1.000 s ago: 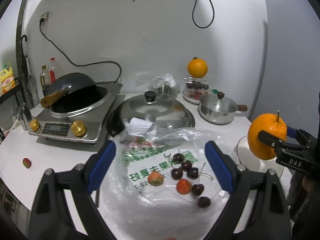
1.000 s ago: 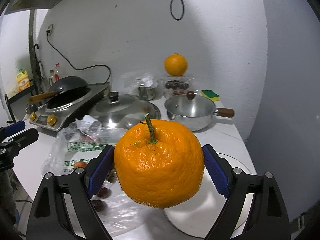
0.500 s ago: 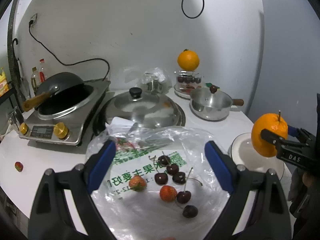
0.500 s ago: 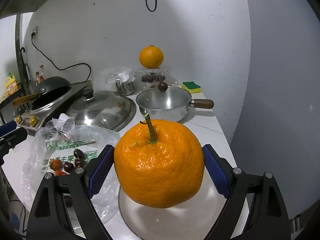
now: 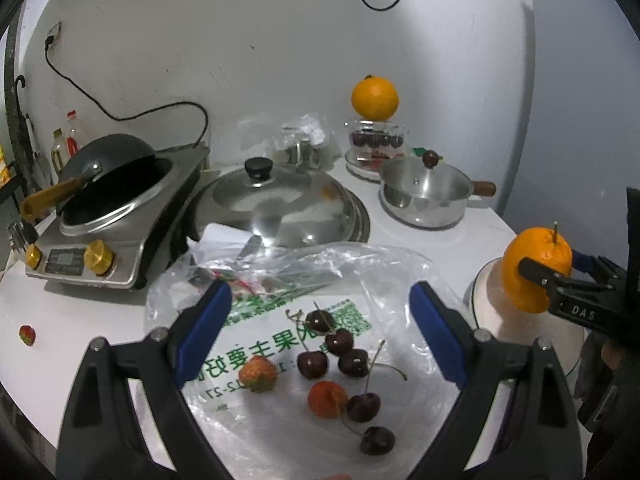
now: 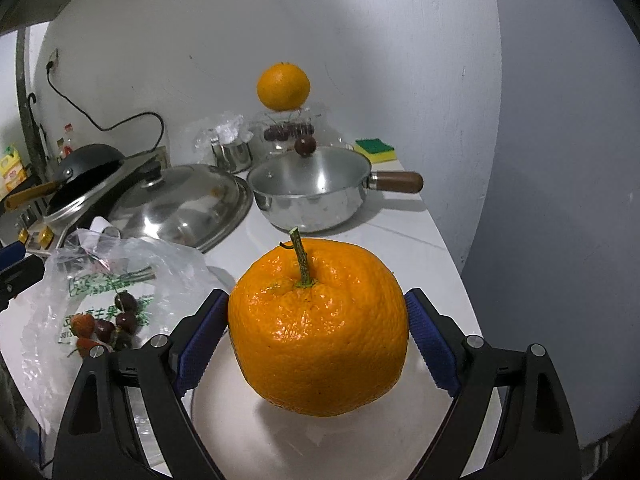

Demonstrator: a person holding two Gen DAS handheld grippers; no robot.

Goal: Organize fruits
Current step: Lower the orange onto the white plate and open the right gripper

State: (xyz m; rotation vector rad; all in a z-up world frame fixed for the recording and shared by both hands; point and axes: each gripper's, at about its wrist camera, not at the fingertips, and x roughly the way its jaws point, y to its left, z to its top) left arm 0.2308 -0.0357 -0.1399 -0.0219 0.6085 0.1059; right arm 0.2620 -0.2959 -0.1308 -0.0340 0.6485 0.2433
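**Orange gripped over the white plate, cherries under my open left**

Nearest to me, my right gripper (image 6: 318,336) has its jaws clenched on a big stemmed orange (image 6: 320,328), stem up, low over a white plate (image 6: 320,444) at the tabletop's right edge; whether the fruit touches the plate I cannot tell. My left gripper (image 5: 320,336) hangs with jaws spread wide and empty above a clear plastic bag (image 5: 280,280) printed in green. On the bag lie dark cherries (image 5: 346,354) and two strawberries (image 5: 258,374). A third strawberry (image 5: 27,335) sits alone far left on the white tabletop (image 5: 80,320).

Behind the bag rests a large steel lid (image 5: 280,208) with a black knob. Left of it an induction cooker (image 5: 100,240) carries a dark wok (image 5: 104,164). To the right stands a small steel saucepan (image 6: 312,196) with a wooden handle, and a green-and-yellow sponge (image 6: 375,149) behind it. Farthest back, a second orange (image 6: 283,86) sits on a clear container of cherries (image 5: 376,140), against a grey-white wall (image 5: 260,40) where black cables hang.
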